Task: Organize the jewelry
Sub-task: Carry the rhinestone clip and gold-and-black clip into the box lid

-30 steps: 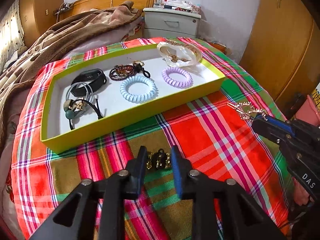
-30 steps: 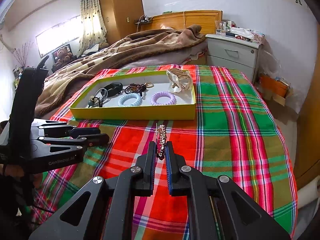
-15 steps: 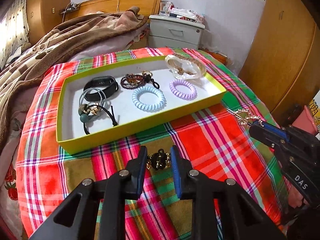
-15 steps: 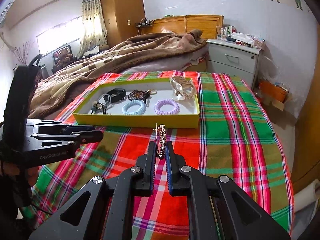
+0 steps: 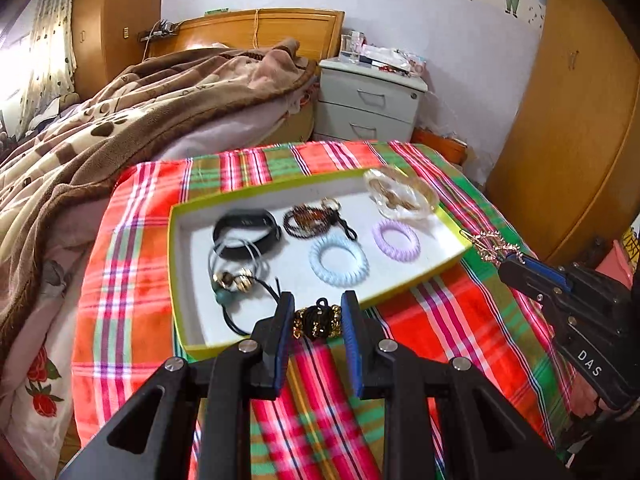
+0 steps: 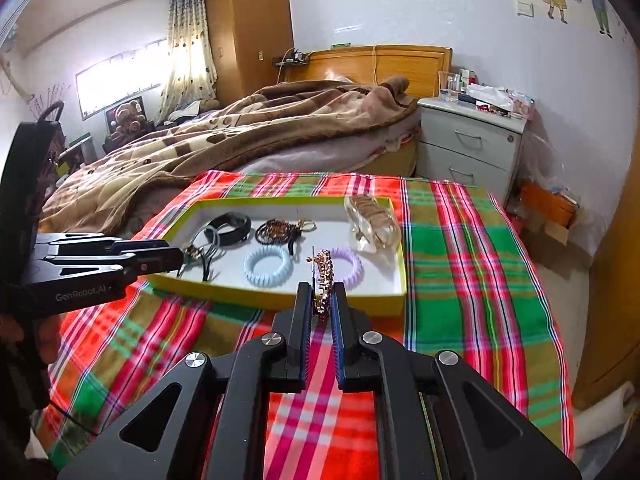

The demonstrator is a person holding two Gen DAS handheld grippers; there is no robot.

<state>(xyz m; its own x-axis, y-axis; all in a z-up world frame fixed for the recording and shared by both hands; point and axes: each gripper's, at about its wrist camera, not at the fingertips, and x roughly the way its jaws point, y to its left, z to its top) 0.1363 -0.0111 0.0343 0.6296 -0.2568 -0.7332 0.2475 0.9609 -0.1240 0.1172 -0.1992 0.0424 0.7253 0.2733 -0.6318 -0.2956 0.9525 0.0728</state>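
A yellow-green tray [image 5: 416,282] with a white floor lies on the plaid cloth; it also shows in the right wrist view [image 6: 280,298]. It holds a black band [image 5: 246,232], a dark bead bracelet [image 5: 310,220], blue [image 5: 339,260] and purple [image 5: 396,239] coil ties, and a clear pouch [image 5: 400,198]. My left gripper [image 5: 317,322] is shut on a black-and-gold hair tie [image 5: 318,321], raised at the tray's near edge. My right gripper [image 6: 322,304] is shut on a gold hair clip [image 6: 323,276], raised near the tray's right end.
A bed with a brown blanket [image 5: 120,120] lies behind and to the left. A grey nightstand [image 5: 370,100] stands at the back. Wooden wardrobes [image 5: 580,100] stand on the right. The plaid cloth [image 6: 460,260] spreads right of the tray.
Both grippers have lifted off the cloth with their items and moved towards the tray. The hair tie now hangs at the tray's near rim; the clip is up in front of the tray.
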